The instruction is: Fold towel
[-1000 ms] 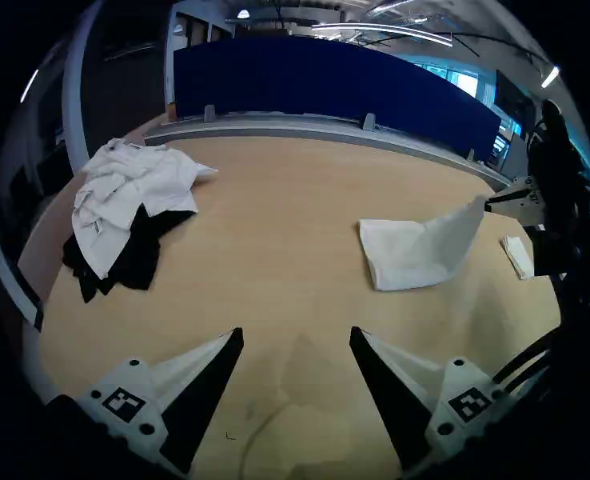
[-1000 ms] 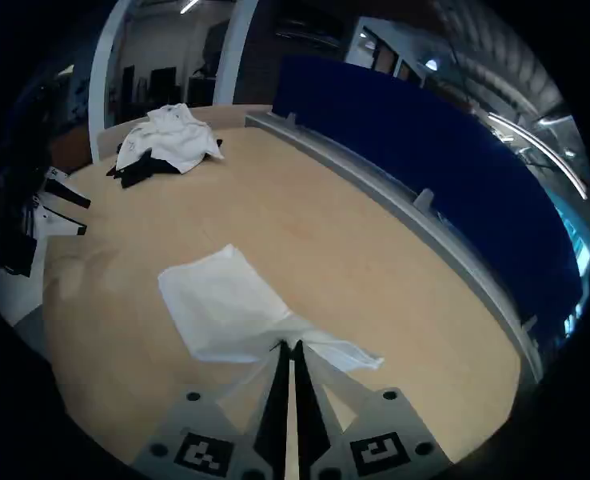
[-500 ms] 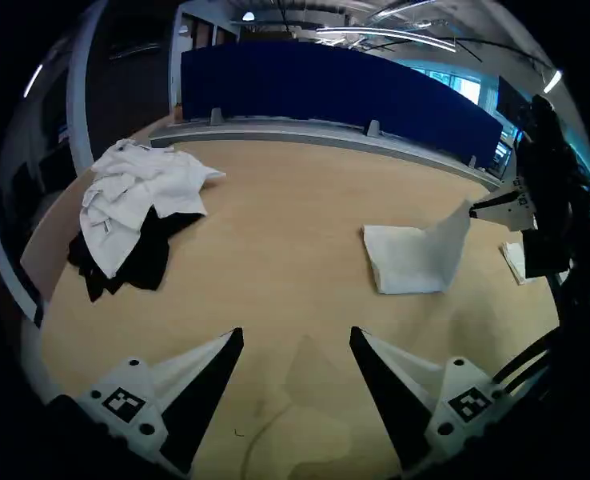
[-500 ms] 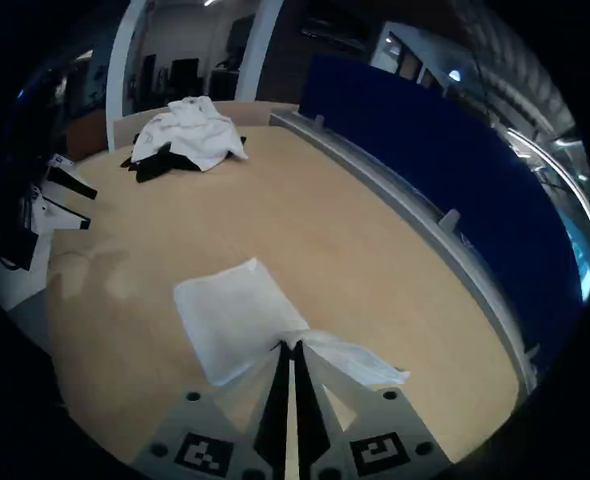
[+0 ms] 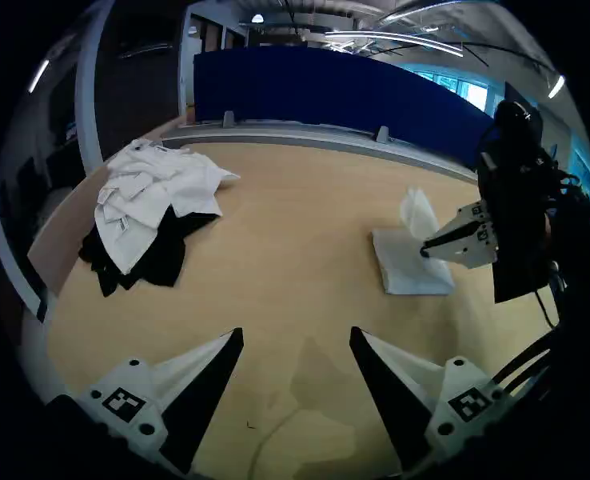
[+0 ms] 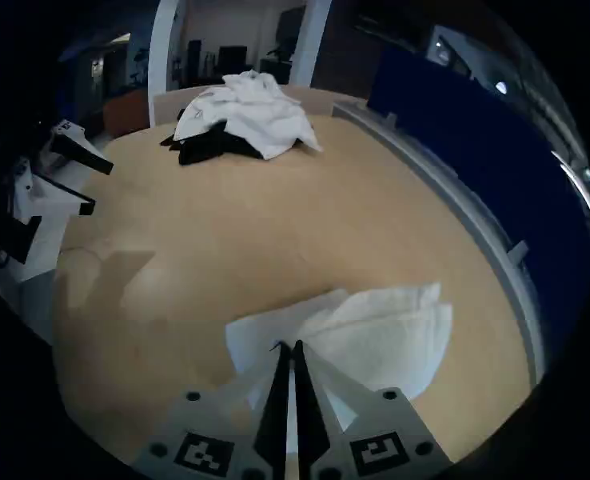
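Left gripper [image 5: 295, 332]: fingers are held wide apart and levelled forward, low. In the right gripper view it is noted at the far left, likewise spread. Right gripper [image 6: 287, 346]: fingers are closed tip to tip, with an edge of the towel [image 6: 375, 336] nipped between them, and are angled downward.

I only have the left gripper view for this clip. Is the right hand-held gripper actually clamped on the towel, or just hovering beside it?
Observer: Clamped. In the right gripper view, the right hand-held gripper has both fingers pressed together on a fold of the towel.
Operator: Do the folded layers line up?
Observer: Not fully. From that view, one layer sticks out to the left of the fingertips, while the other spreads to the right.
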The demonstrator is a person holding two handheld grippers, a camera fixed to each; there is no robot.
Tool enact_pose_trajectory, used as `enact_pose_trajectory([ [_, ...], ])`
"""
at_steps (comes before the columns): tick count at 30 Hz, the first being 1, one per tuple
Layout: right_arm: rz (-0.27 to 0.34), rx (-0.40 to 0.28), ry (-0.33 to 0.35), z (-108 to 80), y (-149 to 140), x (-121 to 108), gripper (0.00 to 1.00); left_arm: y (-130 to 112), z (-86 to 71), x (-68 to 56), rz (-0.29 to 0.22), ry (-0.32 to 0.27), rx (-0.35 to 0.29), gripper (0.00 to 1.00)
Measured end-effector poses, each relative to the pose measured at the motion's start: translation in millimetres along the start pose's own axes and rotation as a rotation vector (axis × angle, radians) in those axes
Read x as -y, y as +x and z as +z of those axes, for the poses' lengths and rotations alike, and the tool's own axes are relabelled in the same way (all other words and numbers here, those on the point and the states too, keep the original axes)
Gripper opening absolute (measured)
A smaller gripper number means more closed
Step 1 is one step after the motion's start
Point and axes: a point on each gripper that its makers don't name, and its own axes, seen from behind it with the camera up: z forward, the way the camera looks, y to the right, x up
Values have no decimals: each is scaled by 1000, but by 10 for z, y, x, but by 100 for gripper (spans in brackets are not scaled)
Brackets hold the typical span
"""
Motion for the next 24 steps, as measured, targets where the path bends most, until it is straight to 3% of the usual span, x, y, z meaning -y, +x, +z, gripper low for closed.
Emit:
enact_pose_trajectory([
  [3, 26, 32, 40, 220, -129, 183, 4, -53, -7, 10, -3, 7, 7, 99],
  [6, 51, 40, 41, 326, -187, 228, 4, -88, -3, -2, -9, 5, 10, 99],
  [14, 56, 22, 28, 271, -150, 192, 8, -83, 11, -22, -14, 2, 12, 99],
  [17, 55, 17, 13, 236, -138, 154, 22, -72, 18, -14, -10, 4, 11, 99],
  [24, 70, 5, -12, 158, -150, 82, 68, -79, 30, 12, -15, 7, 15, 99],
])
